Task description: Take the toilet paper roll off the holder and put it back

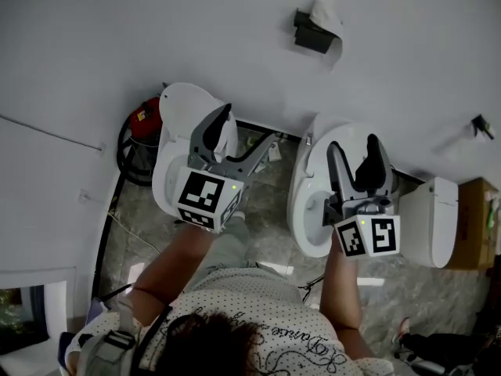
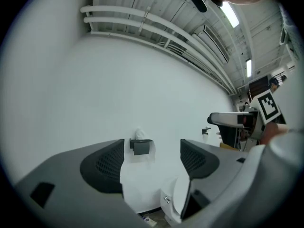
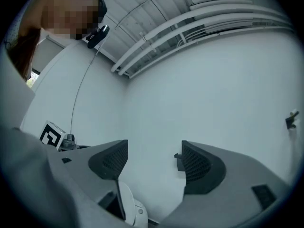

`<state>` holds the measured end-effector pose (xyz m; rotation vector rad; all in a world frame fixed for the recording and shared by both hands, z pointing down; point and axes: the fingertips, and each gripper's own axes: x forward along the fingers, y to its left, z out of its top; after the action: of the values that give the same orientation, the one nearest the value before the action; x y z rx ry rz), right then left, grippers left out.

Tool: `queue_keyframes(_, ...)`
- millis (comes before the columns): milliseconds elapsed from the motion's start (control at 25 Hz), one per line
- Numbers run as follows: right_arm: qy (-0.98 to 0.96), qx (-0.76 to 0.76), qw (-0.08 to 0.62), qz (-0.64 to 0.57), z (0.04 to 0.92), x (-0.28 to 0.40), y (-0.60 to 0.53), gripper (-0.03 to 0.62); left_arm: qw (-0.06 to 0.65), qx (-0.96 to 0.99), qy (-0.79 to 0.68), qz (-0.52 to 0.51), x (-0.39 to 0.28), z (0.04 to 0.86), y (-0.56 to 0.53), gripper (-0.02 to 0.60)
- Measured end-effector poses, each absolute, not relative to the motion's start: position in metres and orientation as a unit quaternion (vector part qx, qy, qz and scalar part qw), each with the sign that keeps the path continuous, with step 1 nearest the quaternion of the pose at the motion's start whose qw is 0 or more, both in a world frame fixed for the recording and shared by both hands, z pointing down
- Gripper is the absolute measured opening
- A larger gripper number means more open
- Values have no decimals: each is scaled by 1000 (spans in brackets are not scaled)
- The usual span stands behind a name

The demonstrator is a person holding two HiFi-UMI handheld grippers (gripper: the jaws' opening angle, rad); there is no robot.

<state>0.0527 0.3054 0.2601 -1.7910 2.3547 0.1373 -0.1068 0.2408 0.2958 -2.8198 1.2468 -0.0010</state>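
Raise the left gripper [image 1: 239, 135] and the right gripper [image 1: 354, 149], both spread wide and holding nothing, from above the toilets [image 1: 307, 206] toward the holder [image 1: 314, 36] high on the wall, well apart from either. Aim for the toilet paper roll [image 1: 325, 12] sitting in that holder, framed between the left jaws in the left gripper view. Keep the jaws wide until they straddle the roll, then close gently on its sides to avoid crushing the soft paper. Check on approach which side of the holder is open, not yet clear from this far off. Steady the holder with the spare gripper if it seems likely to swing, and draw the roll out slowly.
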Motion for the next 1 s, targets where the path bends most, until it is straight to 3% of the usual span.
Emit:
queue_keyframes(400,781,-616,96,46,257,42,179,344,39,-926,375,1,-107,290,110,353)
queue_keyframes(1000,781,-617,79,53,261,57,62,344,30,-923,383,4,-93,299,-3,353)
